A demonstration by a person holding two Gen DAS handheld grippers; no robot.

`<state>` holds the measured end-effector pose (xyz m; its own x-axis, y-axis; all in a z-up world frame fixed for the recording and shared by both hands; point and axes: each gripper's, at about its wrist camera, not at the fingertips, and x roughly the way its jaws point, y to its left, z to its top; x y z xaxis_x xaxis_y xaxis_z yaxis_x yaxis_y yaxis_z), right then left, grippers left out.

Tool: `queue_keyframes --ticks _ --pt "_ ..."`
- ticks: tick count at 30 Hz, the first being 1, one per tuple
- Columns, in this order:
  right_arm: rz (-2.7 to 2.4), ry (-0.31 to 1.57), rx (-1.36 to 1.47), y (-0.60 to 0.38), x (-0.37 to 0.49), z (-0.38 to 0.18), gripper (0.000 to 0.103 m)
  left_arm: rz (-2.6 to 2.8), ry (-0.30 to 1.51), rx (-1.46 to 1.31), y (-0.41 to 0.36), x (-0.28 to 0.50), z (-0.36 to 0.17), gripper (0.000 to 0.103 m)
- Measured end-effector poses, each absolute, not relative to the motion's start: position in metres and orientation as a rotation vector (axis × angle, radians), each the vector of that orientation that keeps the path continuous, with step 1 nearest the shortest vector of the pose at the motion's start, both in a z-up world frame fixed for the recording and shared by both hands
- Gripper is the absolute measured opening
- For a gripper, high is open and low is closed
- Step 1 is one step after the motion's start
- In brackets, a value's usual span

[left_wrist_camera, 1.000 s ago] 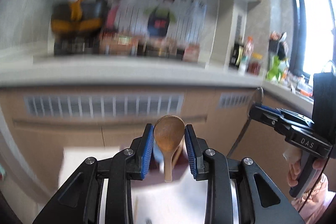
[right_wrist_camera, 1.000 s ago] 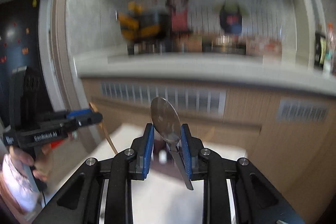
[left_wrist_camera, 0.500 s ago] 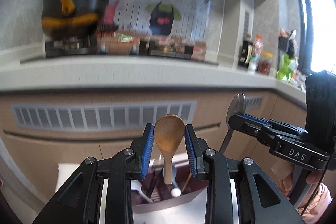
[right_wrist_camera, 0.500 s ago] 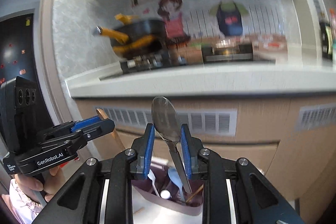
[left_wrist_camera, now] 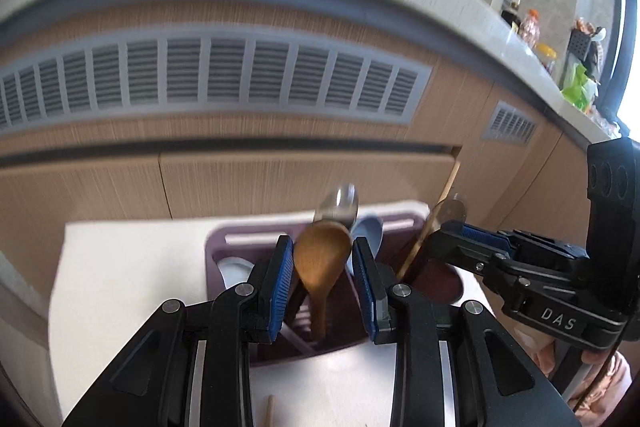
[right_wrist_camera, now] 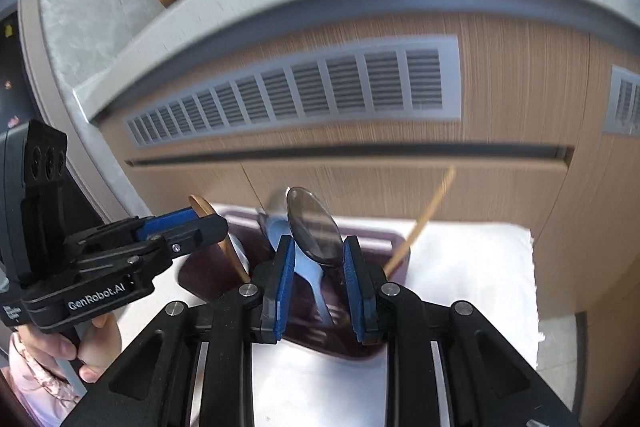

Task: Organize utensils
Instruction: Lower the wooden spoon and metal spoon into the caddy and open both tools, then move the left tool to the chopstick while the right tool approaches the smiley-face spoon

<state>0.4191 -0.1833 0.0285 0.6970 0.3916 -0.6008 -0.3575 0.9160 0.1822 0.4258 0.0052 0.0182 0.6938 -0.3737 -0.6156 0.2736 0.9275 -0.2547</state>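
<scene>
Both hands just dipped down in about a second: the cameras were looking across at the stove and counter, and now they're tipped right over the purple plastic utensil caddy [left_wrist_camera: 240,241] on the white table [left_wrist_camera: 128,259]. The left gripper [left_wrist_camera: 322,277] is clamped on the brown wooden spoon [left_wrist_camera: 322,259], bowl up, handle already poking into a middle slot of the caddy. The right gripper [right_wrist_camera: 320,275] is closed on the shiny metal spoon [right_wrist_camera: 314,231], also bowl up, its handle hidden behind the jaws. A pale blue plastic spoon [right_wrist_camera: 304,267] and a bamboo chopstick [right_wrist_camera: 420,223] already stand inside. Looks to me like both spoons are a moment from being dropped in.
</scene>
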Motion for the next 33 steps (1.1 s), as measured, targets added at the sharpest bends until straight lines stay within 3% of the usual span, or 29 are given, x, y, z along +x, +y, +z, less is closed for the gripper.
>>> queue_keyframes --ticks 7,10,12,14,19,33 --pt "0.353 0.694 -0.026 -0.183 0.406 0.021 0.032 -0.346 0.692 -0.189 0.021 0.405 0.035 0.033" --pt "0.32 0.648 -0.078 -0.178 0.385 0.034 0.04 -0.302 0.659 -0.171 0.032 0.383 0.049 0.038" --pt "0.313 0.621 -0.098 -0.174 0.368 0.043 0.06 -0.272 0.653 -0.153 0.041 0.366 0.051 0.046" --pt "0.318 0.606 -0.104 -0.17 0.351 0.047 0.067 -0.249 0.652 -0.133 0.048 0.351 0.048 0.048" --pt "0.384 0.679 -0.142 -0.146 0.317 0.03 0.068 -0.199 0.713 -0.116 0.07 0.315 0.021 0.048" --pt "0.616 1.023 -0.24 -0.067 0.242 -0.084 0.068 -0.126 0.899 -0.178 0.108 0.265 -0.057 0.048"
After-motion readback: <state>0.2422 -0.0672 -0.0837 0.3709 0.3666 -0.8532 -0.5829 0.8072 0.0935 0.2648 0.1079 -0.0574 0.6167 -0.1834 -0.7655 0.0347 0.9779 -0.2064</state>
